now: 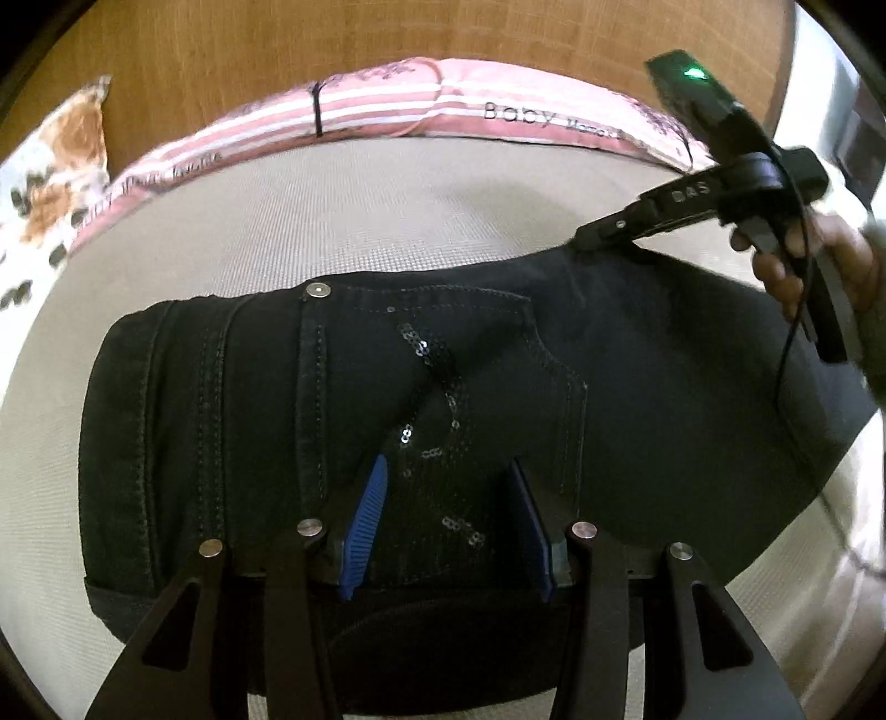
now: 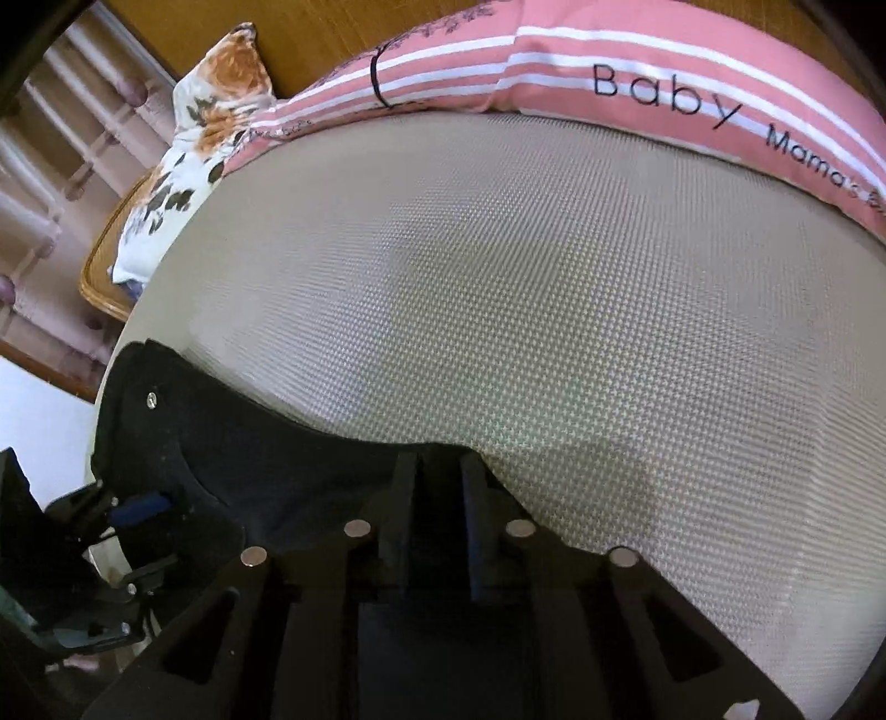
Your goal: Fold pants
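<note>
Black jeans (image 1: pixel 266 399) with a sequinned pocket lie folded on a beige textured mattress (image 1: pixel 343 221). My left gripper (image 1: pixel 451 471) is open, its blue pads (image 1: pixel 368 509) resting over the pocket area. My right gripper (image 1: pixel 581 237) shows in the left wrist view at the far edge of the jeans, its tip pinching the fabric edge. In the right wrist view the right gripper (image 2: pixel 437 459) has its fingers close together on the black fabric edge (image 2: pixel 310 459). The left gripper (image 2: pixel 138 507) shows at the lower left there.
A pink striped pillow (image 2: pixel 637 61) printed "Baby" lies along the far side of the mattress (image 2: pixel 554 310). A floral pillow (image 2: pixel 216 111) sits at the left. A wooden headboard (image 1: pixel 387 33) stands behind. A hand (image 1: pixel 797 260) holds the right gripper.
</note>
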The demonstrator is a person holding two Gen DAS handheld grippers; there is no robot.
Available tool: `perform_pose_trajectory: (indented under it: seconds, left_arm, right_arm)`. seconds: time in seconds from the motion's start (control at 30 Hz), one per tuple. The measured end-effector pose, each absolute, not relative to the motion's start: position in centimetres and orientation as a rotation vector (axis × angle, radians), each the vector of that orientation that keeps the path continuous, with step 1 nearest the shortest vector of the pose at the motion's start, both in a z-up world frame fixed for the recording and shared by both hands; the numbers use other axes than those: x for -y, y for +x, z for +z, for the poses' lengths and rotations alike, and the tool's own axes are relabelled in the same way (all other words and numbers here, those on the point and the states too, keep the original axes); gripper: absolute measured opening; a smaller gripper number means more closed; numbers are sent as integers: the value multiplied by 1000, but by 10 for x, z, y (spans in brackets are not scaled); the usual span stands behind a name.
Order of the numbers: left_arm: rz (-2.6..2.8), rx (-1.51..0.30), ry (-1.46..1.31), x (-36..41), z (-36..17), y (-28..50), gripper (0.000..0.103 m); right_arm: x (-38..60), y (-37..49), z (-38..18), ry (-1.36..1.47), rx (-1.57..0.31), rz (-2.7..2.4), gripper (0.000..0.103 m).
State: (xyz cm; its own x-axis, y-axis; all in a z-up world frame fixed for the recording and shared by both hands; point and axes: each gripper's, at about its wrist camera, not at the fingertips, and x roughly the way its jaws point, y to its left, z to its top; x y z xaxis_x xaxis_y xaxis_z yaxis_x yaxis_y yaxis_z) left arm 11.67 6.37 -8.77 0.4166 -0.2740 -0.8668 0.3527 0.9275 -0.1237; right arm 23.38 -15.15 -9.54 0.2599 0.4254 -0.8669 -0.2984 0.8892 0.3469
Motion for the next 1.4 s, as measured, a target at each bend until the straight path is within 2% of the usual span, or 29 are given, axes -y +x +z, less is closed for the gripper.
perform_pose_trajectory:
  seconds: [0.03, 0.2, 0.3, 0.43, 0.53, 0.73, 0.9, 1.2, 1.4]
  left_arm:
    - [-386, -1078, 32, -69, -83, 121, 47]
    - [-343, -977, -73, -93, -51, 135, 49]
    - [-301, -960, -65, -105, -51, 153, 51]
    - [-310, -1029, -85, -119, -74, 169, 51]
    - [-300, -1056, -20, -113, -83, 162, 50]
    - [-278, -1074, 75, -105, -87, 148, 50]
    - [-292, -1100, -12, -114, -84, 134, 50]
    - [-262, -1112, 35, -109, -81, 106, 53]
    - [-220, -1081, -13, -98, -55, 104, 55]
  right_arm:
    - [154, 232, -87, 120, -1184, 471, 24]
    - [163, 204, -55, 76, -1094, 386, 25]
    - [164, 187, -60, 21, -1113, 339, 25]
    - [170, 178, -81, 21, -1154, 258, 25]
    - [167, 181, -99, -1, -1176, 215, 25]
    - [170, 175, -89, 57, -1153, 215, 27]
    - [173, 137, -79, 96, -1153, 229, 27]
    - [202, 55, -94, 179, -1179, 191, 26]
    - [221, 19, -87, 209, -1166, 127, 27]
